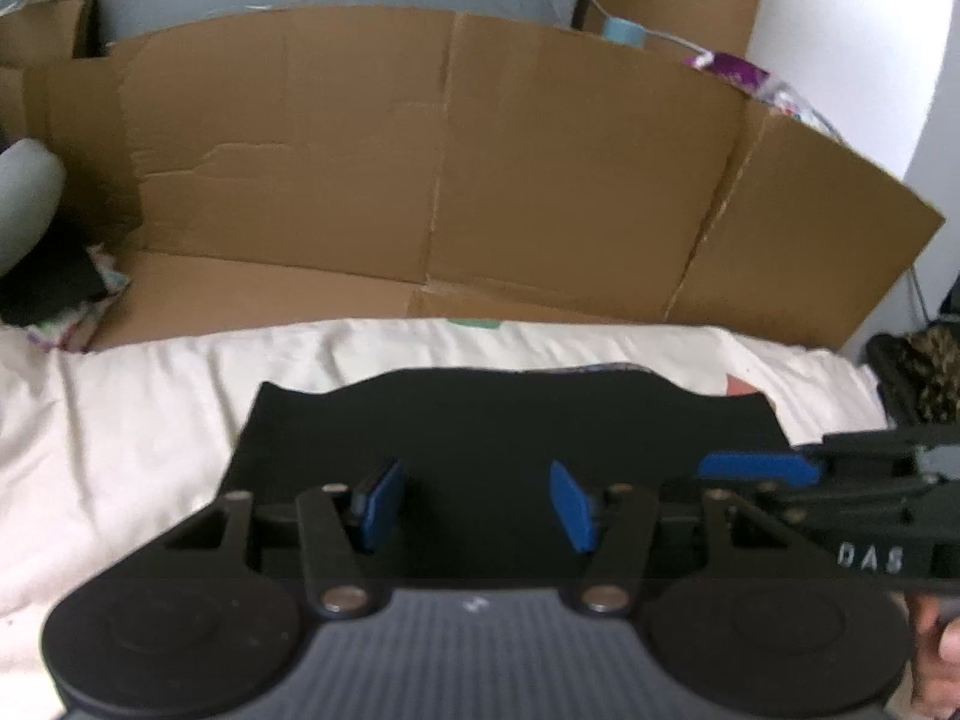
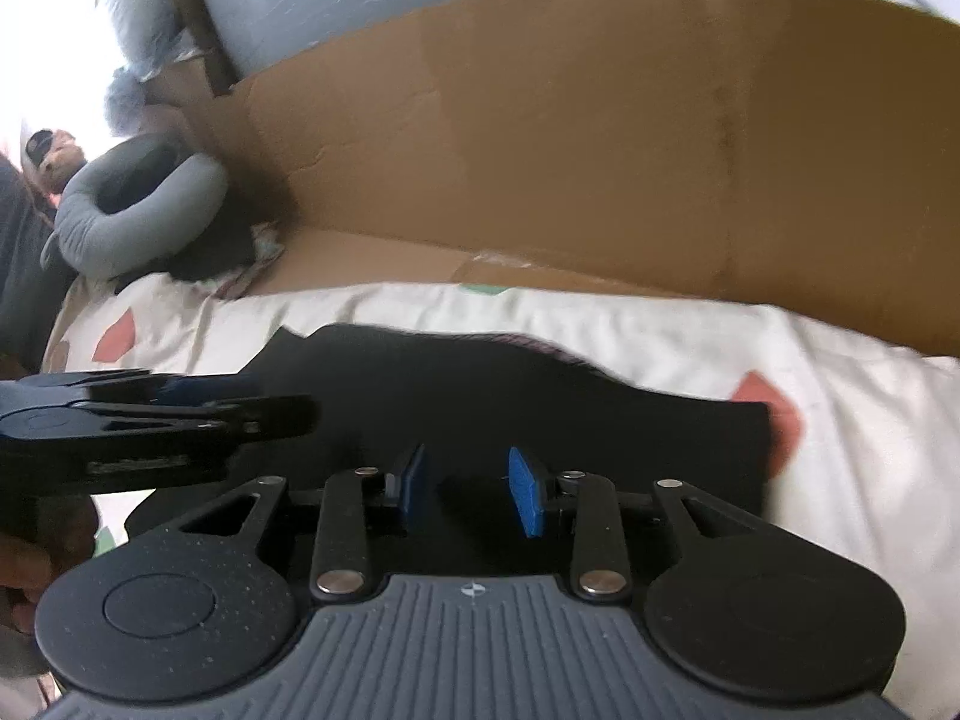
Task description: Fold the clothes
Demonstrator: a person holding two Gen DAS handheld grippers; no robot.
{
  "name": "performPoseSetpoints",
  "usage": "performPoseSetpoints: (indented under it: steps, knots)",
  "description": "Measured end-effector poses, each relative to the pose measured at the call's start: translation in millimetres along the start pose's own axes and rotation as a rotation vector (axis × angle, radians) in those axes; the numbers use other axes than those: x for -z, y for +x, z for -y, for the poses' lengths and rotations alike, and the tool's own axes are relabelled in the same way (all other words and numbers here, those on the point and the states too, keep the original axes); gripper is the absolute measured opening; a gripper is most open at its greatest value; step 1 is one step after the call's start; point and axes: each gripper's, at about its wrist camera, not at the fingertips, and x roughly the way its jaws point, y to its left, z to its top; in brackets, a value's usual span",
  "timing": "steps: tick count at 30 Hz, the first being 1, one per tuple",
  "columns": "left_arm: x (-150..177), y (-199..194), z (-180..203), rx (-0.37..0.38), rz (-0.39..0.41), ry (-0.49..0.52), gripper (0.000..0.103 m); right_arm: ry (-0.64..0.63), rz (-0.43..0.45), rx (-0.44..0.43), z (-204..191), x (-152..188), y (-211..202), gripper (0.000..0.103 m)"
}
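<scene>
Then both grippers hovered side by side over a black garment [image 1: 504, 420] that lay flat on a bed covered with a cream sheet [image 1: 132, 420] printed with scattered coloured shapes. The left gripper [image 1: 477, 504] had its blue pads [image 1: 381, 504] spread well apart, with only the dark cloth showing beneath the gap and nothing pinched between them. The right gripper [image 2: 474, 489] also stood with its pads parted, though more narrowly, and it too held nothing; no fabric rose between the fingers. Each tool showed in the other's camera: the right one came in from the right edge of the left wrist view, and the left one from the left edge of the right wrist view, a hand [image 2: 36, 564] wrapped around its handle. The garment's far edge ran in a wavy line, short of a flattened cardboard panel [image 1: 456, 168] that stood folded along the back of the bed. Further left, a grey neck pillow [image 2: 132, 222] rested beside a heap of dark cloth [image 2: 222, 246] at the cardboard's end. Both pictures were slightly smeared by blur.
</scene>
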Motion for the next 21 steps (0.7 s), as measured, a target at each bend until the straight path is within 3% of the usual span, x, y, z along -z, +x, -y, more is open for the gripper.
performPoseSetpoints:
  steps: [8, 12, 21]
  knots:
    - [8.0, 13.0, -1.9, -0.036, 0.003, 0.011, 0.059, -0.090, -0.011, 0.010, -9.0, 12.1, 21.2, 0.037]
    - [1.8, 7.8, -1.3, -0.026, 0.021, 0.007, 0.037, -0.078, 0.008, 0.022, -5.6, 10.7, 17.9, 0.036]
    - [-1.6, 15.0, 3.9, -0.013, 0.044, 0.018, 0.033, -0.073, 0.044, -0.025, -1.5, 7.7, 9.5, 0.036]
